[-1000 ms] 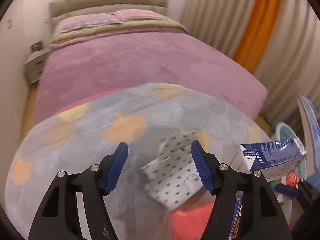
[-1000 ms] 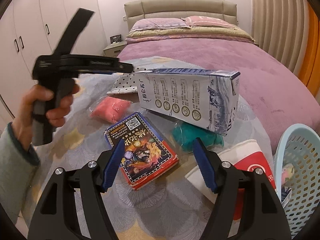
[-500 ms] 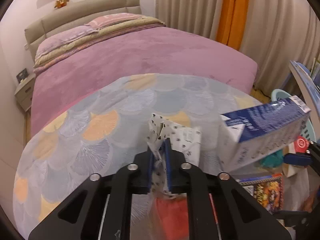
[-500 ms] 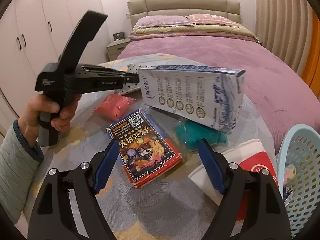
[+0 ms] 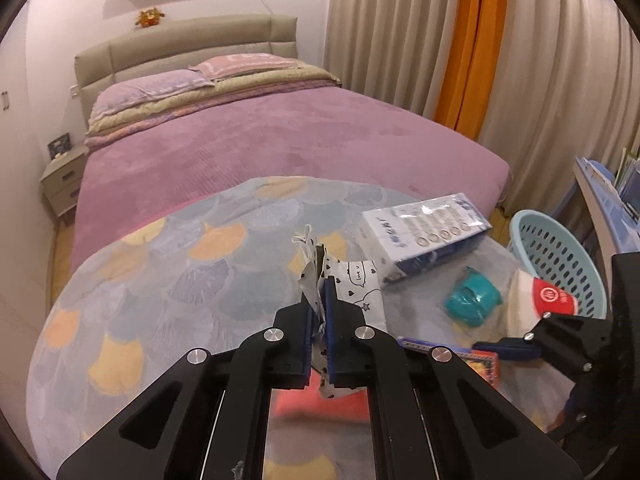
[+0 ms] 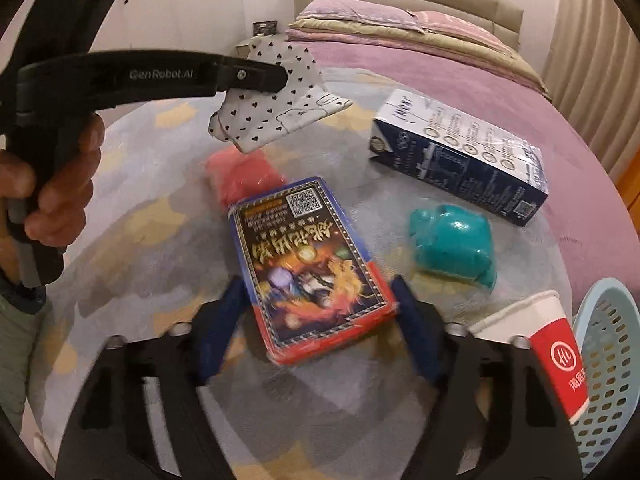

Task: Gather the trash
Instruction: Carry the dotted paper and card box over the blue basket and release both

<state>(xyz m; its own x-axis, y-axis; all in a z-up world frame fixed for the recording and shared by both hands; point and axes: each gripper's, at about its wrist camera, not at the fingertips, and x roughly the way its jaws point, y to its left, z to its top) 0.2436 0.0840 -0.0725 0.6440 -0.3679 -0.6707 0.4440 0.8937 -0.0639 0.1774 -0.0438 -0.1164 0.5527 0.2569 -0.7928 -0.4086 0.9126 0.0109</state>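
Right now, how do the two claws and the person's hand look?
Both the left claw and right claw are matte black plastic with blue finger pads and silver screws. The left one's side reads "GenRobot.AI". The bare hand shows a grey-green sleeve cuff.

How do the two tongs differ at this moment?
The left tongs are shut on the heart-print wrapper, holding it above the table; the right tongs are open, holding nothing. The left tongs are raised; the right tongs sit low, their fingers either side of the card box. Both have blue pads.
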